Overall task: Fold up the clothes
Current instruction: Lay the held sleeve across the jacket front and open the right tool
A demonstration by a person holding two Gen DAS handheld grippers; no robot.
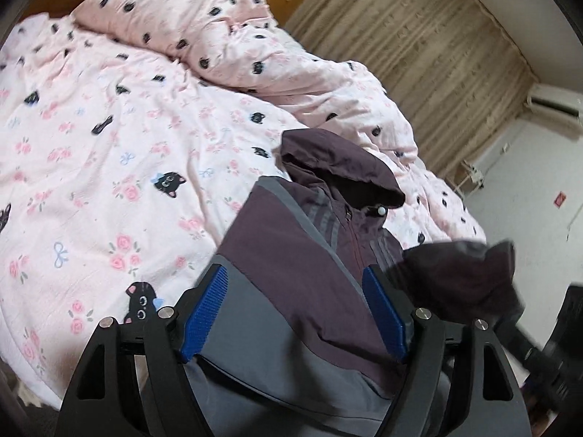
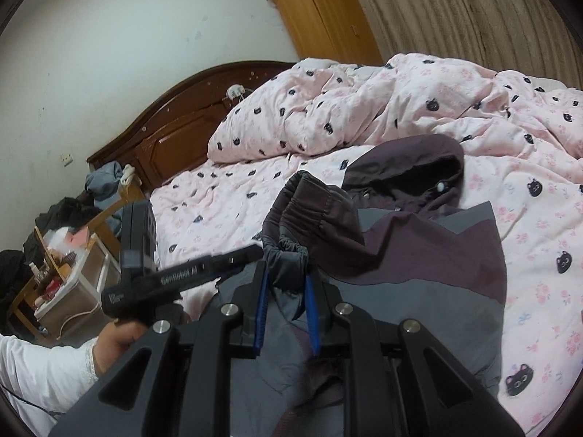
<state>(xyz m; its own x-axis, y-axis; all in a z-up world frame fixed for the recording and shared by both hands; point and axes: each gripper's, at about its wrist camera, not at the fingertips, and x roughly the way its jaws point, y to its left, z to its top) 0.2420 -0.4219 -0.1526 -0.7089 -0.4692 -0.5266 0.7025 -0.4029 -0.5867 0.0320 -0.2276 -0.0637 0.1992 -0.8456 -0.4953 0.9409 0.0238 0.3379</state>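
Right hand-held gripper (image 2: 287,300) first: its blue pads are pinched tight on the elastic cuff (image 2: 288,255) of a sleeve, which bunches up between the fingers and rises just above them. Over to the left hand-held gripper (image 1: 297,307), and its jaws stand wide apart, blue pads on either side of the jacket (image 1: 291,273) with no pressure on the fabric; nothing is clamped there. From the right wrist view, that left tool shows as a black body held in a hand (image 2: 116,338) with a white lace-edged sleeve (image 2: 43,375), low at the left. The jacket itself, plum with grey panels, lies spread on the bed directly ahead of both tools, its hood (image 1: 339,167) pointing away toward the far side and a small white toggle (image 1: 381,211) at the collar. Under it is a pink sheet (image 1: 109,182) printed with roses, bows and black cat faces, and a matching duvet (image 2: 364,109) is heaped and rumpled beyond the hood. Farther out stand a dark wooden headboard (image 2: 175,127), a pale wood cabinet (image 2: 324,14) against the striped curtain (image 2: 473,18), and a cluttered bedside stand (image 2: 69,273) by the white wall.
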